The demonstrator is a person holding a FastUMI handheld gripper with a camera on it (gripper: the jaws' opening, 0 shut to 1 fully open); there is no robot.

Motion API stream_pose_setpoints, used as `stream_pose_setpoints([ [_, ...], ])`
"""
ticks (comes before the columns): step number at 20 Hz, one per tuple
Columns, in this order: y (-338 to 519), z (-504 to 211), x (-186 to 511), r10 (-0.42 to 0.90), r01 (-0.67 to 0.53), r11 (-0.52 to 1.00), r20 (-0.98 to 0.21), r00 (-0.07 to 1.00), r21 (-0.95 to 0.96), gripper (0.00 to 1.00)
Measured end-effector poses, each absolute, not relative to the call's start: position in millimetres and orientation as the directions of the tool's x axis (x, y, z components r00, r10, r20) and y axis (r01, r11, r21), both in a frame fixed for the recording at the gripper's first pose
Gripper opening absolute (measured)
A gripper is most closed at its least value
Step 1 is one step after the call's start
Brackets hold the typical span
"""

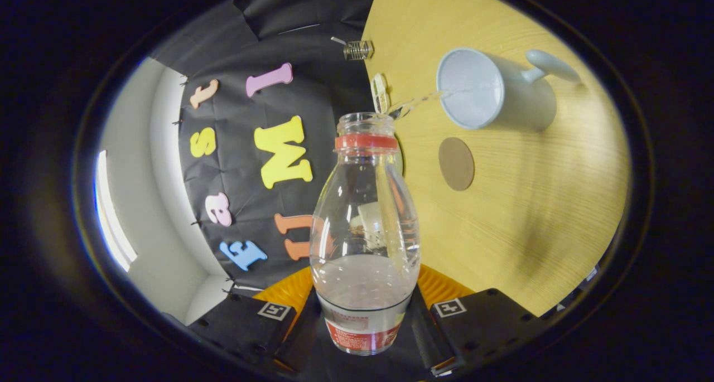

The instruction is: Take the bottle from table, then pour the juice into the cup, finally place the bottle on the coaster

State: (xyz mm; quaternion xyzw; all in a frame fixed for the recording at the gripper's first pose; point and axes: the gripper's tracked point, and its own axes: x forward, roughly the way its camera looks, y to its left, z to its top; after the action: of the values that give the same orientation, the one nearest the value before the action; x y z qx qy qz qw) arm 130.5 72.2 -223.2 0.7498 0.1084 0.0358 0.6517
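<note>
My gripper (pixel 365 315) is shut on a clear plastic bottle (pixel 365 226) with a red neck ring and no cap; both fingers press its lower body. The whole view is rolled sideways, so the bottle is tipped over the table. A thin clear stream (pixel 415 102) leaves the bottle's mouth and runs into the pale blue cup (pixel 491 92) with a handle, which stands beyond the fingers. A round brown coaster (pixel 456 163) lies on the wooden table (pixel 530 220) between the bottle's neck and the cup. Clear liquid fills part of the bottle.
A small metal binder clip (pixel 357 49) sits at the table's far edge by the black cloth wall. A pale wall and a bright window strip (pixel 111 214) lie beyond the cloth. Bare wood stretches around the coaster.
</note>
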Motion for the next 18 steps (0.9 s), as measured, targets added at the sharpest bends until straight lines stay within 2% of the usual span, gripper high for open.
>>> stream_pose_setpoints([
  [10,73.5,-201.5,134.7,0.22,0.106,-0.144,-0.072,0.973,0.984,0.78],
  [18,63.2,-185.9,134.4,0.201,0.054,-0.213,-0.011,0.979,0.976,0.78],
])
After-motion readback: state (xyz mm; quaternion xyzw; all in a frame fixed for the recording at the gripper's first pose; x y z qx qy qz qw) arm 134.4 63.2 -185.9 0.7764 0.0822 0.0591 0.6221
